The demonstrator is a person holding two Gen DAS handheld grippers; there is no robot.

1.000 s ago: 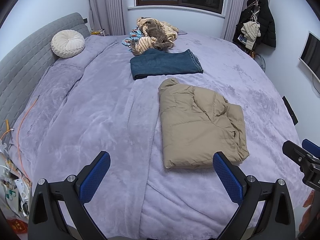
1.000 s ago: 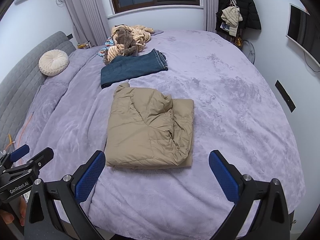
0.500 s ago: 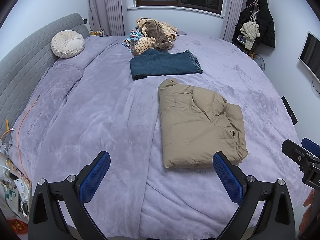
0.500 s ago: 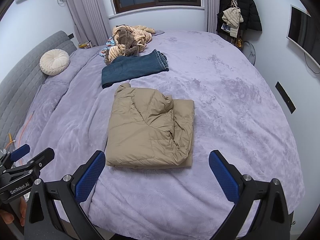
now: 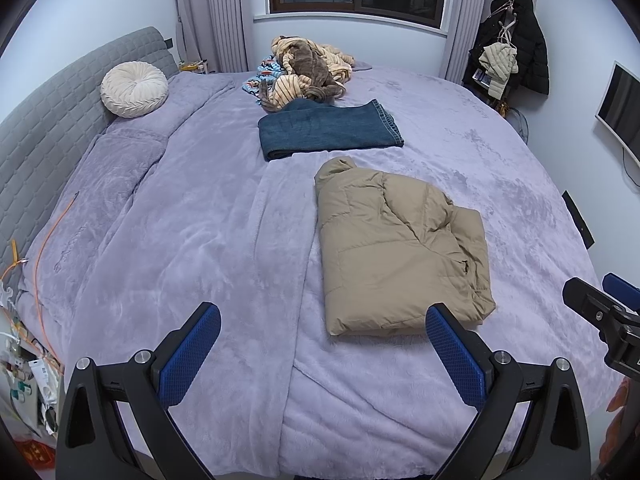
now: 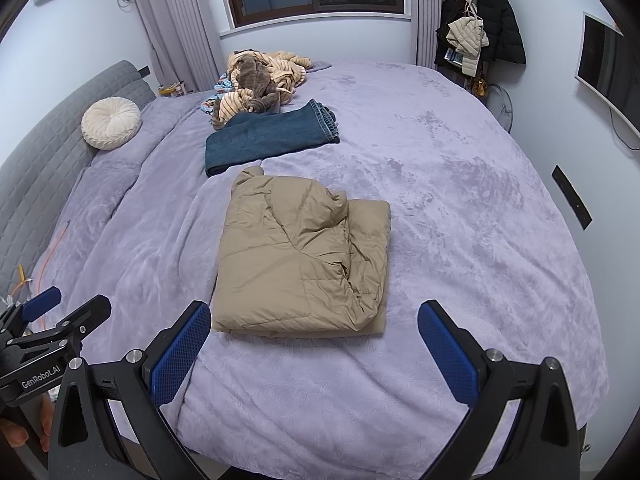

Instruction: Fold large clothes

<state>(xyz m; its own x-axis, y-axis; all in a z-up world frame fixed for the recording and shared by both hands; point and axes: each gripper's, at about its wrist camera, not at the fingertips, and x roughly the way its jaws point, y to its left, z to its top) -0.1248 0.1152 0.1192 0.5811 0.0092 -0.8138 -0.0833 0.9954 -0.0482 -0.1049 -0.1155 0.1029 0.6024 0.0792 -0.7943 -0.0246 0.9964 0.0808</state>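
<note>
Lavender plush bedding covers a wide bed (image 5: 192, 240), its fleecy nap brushed into lighter and darker streaks and gathered into long soft ridges. Nearest, the left tool (image 5: 322, 346) hovers over the bed's near edge with its blue, cross-hatched pads (image 5: 188, 354) spread wide, gripping nothing; the right tool (image 6: 314, 342) hangs likewise, fully splayed and empty, just short of the clothing. Between and just beyond them lies the tan puffer jacket (image 6: 304, 256), a quilted, slightly glossy garment folded into a thick rectangle, its puffy collar end pointing far and a rumpled sleeve layer along its right side. Just past it, close but apart, a pair of dark blue jeans (image 5: 328, 130) lies folded flat into a long band, hems to the right. Farther still, touching the jeans' far edge, sits a loose heap of clothes (image 5: 306, 70), striped beige and brown fuzzy fabric. At the far left, a round pleated cream cushion (image 5: 134, 89) leans on the grey quilted headboard (image 5: 44, 120).
</note>
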